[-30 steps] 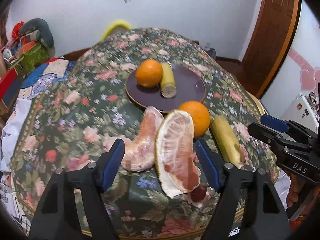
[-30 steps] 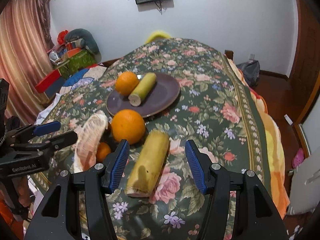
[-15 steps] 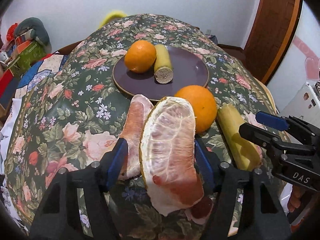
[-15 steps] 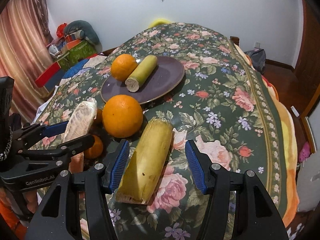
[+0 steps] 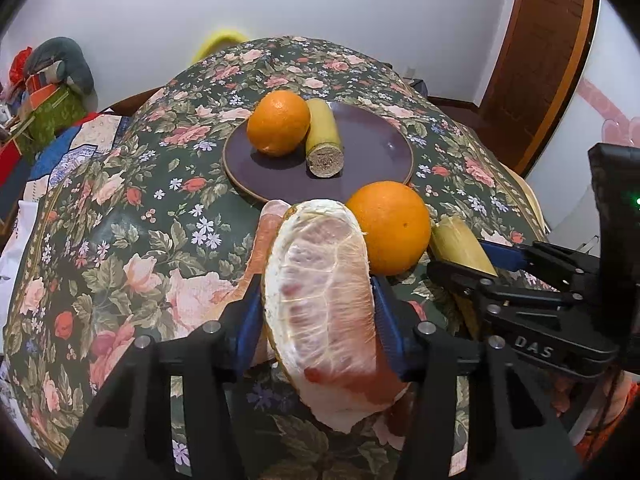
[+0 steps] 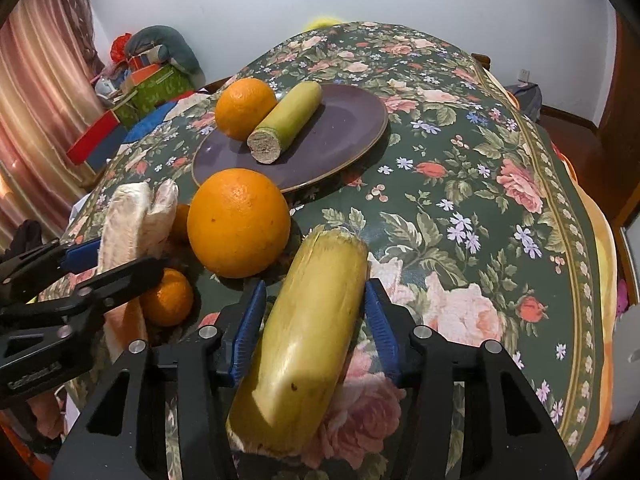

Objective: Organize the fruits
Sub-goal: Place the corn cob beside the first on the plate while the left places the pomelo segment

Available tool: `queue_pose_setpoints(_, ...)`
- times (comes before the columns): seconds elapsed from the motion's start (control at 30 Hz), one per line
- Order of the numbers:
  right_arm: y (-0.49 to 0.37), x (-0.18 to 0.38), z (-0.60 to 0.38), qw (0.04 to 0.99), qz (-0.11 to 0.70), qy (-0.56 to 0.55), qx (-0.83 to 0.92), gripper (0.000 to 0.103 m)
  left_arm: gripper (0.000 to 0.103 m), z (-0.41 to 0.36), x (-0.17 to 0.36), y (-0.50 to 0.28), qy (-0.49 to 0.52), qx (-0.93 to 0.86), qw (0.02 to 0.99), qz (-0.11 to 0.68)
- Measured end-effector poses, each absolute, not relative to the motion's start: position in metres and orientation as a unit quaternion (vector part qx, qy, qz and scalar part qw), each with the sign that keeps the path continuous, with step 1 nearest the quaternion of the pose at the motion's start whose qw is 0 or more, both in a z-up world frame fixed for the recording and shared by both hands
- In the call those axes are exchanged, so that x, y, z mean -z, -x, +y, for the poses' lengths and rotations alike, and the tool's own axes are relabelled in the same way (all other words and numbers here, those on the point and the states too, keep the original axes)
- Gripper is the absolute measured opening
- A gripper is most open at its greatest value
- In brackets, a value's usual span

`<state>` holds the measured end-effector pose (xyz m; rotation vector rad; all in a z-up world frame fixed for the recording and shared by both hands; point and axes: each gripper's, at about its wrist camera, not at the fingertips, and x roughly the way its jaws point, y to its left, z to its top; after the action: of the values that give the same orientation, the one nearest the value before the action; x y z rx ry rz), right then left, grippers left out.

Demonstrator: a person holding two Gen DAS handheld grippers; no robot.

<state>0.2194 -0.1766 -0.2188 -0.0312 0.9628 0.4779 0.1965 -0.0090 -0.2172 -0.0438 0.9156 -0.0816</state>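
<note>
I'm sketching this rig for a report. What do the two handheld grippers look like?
Both are matte black plastic frames with silver screws and blue pads on the two fingers. The right gripper bears white "DAS" lettering and a green light on its body; the left gripper has small pale lettering on its side.

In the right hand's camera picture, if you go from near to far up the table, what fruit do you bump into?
Sugarcane piece between the right gripper's jaws → big orange on the cloth → cut sugarcane piece on the purple plate, with a second orange beside it.
</note>
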Motion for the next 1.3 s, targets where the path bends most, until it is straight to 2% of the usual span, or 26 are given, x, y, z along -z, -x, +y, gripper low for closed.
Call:
queue_pose_setpoints(0.33,-0.217,0.212,-0.180,0.864,0.449,0.004,-0.229,0.041,0.051,0.003,0.204,-0.192,0.034,0.028,0.903,0.428)
queue_pose_setpoints(0.57,-0.210,0.184,-0.193,0.880,0.415,-0.016,-0.230,0.037,0.051,0.008,0.184,-0.185,0.040,0.025,0.913,0.406)
queue_pose_setpoints(1.3,-0.219,0.123,-0.204,0.918,0.328,-0.017,-0.222,0.036,0.051,0.020,0.139,-0.203,0.047,0.012,0.937,0.347)
